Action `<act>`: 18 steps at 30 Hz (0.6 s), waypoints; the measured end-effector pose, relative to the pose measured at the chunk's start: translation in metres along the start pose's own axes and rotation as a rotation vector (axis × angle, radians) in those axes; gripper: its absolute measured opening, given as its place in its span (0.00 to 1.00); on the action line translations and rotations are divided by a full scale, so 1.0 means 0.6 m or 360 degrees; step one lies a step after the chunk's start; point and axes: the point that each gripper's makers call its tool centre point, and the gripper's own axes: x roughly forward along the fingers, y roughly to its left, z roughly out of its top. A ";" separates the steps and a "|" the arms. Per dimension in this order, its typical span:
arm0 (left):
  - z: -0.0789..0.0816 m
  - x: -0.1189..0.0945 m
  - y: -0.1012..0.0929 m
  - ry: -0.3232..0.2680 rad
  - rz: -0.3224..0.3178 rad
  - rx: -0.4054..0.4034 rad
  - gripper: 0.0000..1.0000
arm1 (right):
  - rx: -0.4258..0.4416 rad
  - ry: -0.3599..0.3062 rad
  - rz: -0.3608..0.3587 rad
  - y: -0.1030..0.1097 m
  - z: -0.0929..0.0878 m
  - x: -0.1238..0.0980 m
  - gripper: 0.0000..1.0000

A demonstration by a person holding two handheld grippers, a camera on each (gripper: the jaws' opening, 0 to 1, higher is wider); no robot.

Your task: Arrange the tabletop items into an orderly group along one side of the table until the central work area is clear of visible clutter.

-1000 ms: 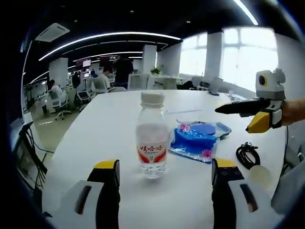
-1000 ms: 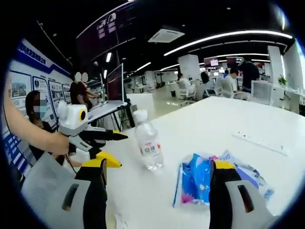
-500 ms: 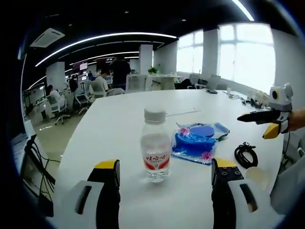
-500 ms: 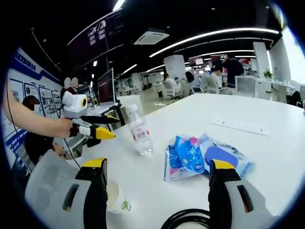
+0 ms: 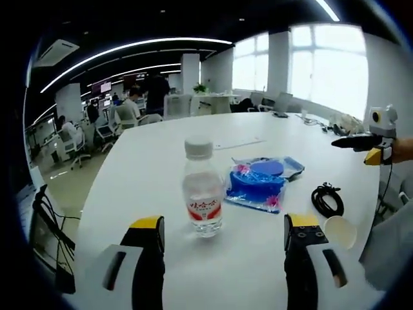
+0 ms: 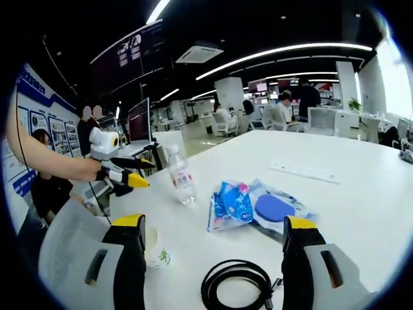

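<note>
A clear water bottle (image 5: 202,190) stands upright mid-tabletop (image 5: 148,161), beside a soft blue plastic packet (image 5: 255,187), a coiled black cable (image 5: 326,200) and a paper cup (image 5: 340,231) near the edge. The left claw (image 5: 222,258) and right claw (image 6: 213,258) both hang open, empty. The bottle looks light, smooth, likely slippery; best taken around its labelled waist. Glossy white surface, open-plan office behind.

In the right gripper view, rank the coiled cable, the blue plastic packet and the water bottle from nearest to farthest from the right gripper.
1. Black coiled cable: on the white table, low between the right gripper jaws.
2. Blue plastic packet: mid-table, beyond the cable.
3. Water bottle: upright, farthest, up and left, near the left gripper.
</note>
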 end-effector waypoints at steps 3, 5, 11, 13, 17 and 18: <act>0.001 -0.001 -0.006 -0.0004 -0.0026 -0.0004 0.73 | -0.0030 0.0016 -0.0007 -0.002 -0.002 -0.013 0.86; 0.002 -0.002 -0.009 -0.0001 -0.0041 -0.0005 0.73 | -0.0028 0.0020 -0.0010 -0.005 -0.004 -0.022 0.86; 0.004 -0.006 -0.015 0.0008 -0.0077 -0.0005 0.73 | -0.0019 0.0034 -0.0033 -0.010 -0.011 -0.037 0.85; 0.003 -0.007 -0.018 0.0017 -0.0090 -0.0004 0.73 | -0.0001 0.0021 -0.0053 -0.014 -0.009 -0.040 0.83; 0.001 -0.009 -0.026 0.0027 -0.0108 -0.0003 0.72 | 0.0025 -0.0023 -0.0069 -0.016 -0.003 -0.042 0.83; 0.000 -0.009 -0.028 0.0027 -0.0112 -0.0009 0.72 | 0.0030 -0.0031 -0.0072 -0.016 -0.003 -0.043 0.83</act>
